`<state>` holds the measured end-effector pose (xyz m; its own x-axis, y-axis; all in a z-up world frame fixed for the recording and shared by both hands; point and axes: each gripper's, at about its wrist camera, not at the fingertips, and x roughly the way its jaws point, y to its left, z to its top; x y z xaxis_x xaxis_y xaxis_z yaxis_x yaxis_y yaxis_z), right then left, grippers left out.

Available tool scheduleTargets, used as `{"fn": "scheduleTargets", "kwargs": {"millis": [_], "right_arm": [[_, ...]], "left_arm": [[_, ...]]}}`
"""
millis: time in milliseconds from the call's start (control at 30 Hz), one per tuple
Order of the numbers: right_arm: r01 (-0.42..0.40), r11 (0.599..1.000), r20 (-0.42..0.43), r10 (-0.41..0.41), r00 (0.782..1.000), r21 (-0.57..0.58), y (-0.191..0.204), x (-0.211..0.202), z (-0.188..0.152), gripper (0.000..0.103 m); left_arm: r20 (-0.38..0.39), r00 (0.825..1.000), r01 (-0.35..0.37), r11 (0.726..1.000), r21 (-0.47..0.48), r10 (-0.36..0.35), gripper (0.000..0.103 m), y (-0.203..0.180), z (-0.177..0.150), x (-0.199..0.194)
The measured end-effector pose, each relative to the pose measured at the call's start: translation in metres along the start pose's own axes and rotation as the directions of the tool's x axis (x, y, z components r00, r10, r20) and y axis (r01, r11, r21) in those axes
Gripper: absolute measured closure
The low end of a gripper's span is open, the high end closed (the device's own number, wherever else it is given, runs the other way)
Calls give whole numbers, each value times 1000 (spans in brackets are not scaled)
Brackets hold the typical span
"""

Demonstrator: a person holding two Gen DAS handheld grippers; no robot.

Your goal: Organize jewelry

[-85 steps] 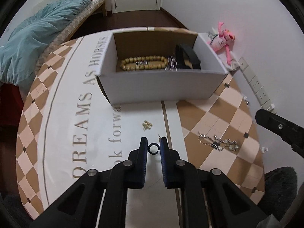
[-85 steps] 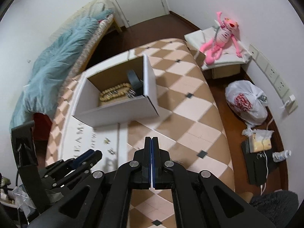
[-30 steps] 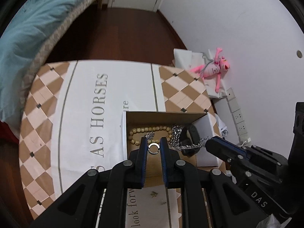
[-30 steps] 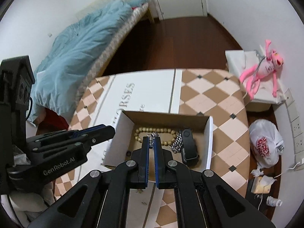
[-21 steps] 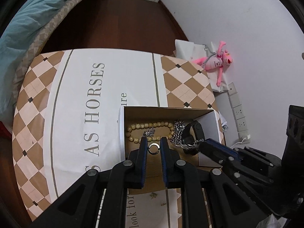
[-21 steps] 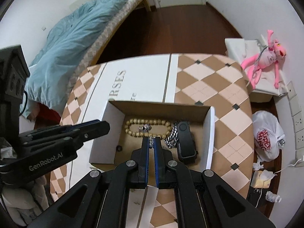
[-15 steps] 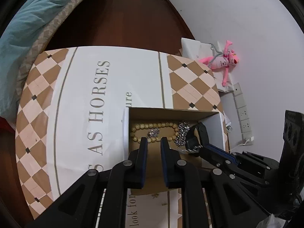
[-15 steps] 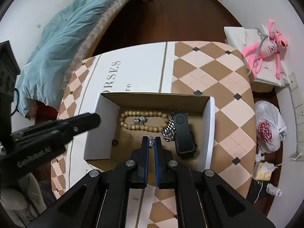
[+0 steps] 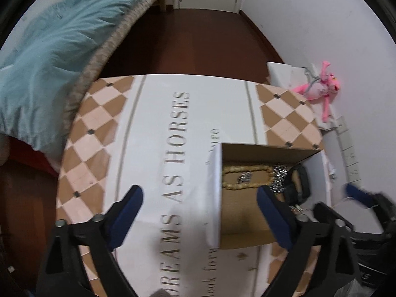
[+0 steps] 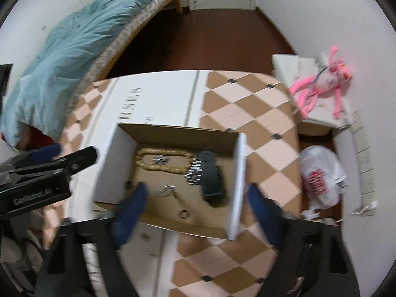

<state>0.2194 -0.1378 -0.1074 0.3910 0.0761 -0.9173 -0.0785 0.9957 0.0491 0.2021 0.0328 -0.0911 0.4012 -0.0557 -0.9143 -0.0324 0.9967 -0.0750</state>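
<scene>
An open cardboard box (image 10: pixel 238 188) stands on the round patterned table (image 10: pixel 247 113). Inside lie a wooden bead bracelet (image 10: pixel 163 159), a silver link bracelet (image 10: pixel 195 170), a black watch (image 10: pixel 210 178), a thin silver chain (image 10: pixel 168 189) and a small ring (image 10: pixel 183 214). My right gripper (image 10: pixel 195 195) hangs over the box's near side, its jaws opening wide with nothing between them. My left gripper (image 9: pixel 199 195) hovers over the box's (image 9: pixel 214 198) left wall, jaws also opening, nothing held. The bead bracelet (image 9: pixel 245 177) and watch (image 9: pixel 299 185) show there too.
Tiny stud earrings (image 9: pixel 240 248) lie on the table in front of the box. A bed with a teal duvet (image 10: pixel 61 57) is at the left. A pink plush toy (image 10: pixel 321 84) and a white plastic bag (image 10: pixel 319 178) sit by the right wall.
Both grippers went from shut to wide open. The ring has left the left gripper and the thin chain has left the right one; both now lie in the box.
</scene>
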Motion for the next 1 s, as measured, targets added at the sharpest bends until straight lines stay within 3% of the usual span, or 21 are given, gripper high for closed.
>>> {"fn": "scheduleTargets", "kwargs": {"millis": [233,467,533,667,767,867,1000], "right_arm": [[73,997,-29,-73,997,0,-7,15,-17,4],[40,998,-108,-35,993,45,-15,22,-16,3],[58,998,-197,-53,979,20,-16,32,-7,3],[19,1000,-334,-18,943,0,-21,42,8,3],[-12,1000,-431,16,902,11,-23,54,14,3],[20,1000,-476,-23,879,-12,-24,61,17,3],[96,989,-460,-137,877,-112,-13,57,21,3]], "left_arm": [[12,998,-69,998,14,69,6,1,-23,10],[-11,997,-74,997,20,75,5,-2,-36,18],[-14,996,-82,996,29,83,5,-2,-34,18],[-10,996,-92,995,37,93,5,-3,-28,14],[-10,995,-99,994,56,100,5,-4,-22,12],[-21,992,-119,989,85,121,5,-6,-17,15],[-17,990,-137,985,107,140,5,-9,-15,17]]}}
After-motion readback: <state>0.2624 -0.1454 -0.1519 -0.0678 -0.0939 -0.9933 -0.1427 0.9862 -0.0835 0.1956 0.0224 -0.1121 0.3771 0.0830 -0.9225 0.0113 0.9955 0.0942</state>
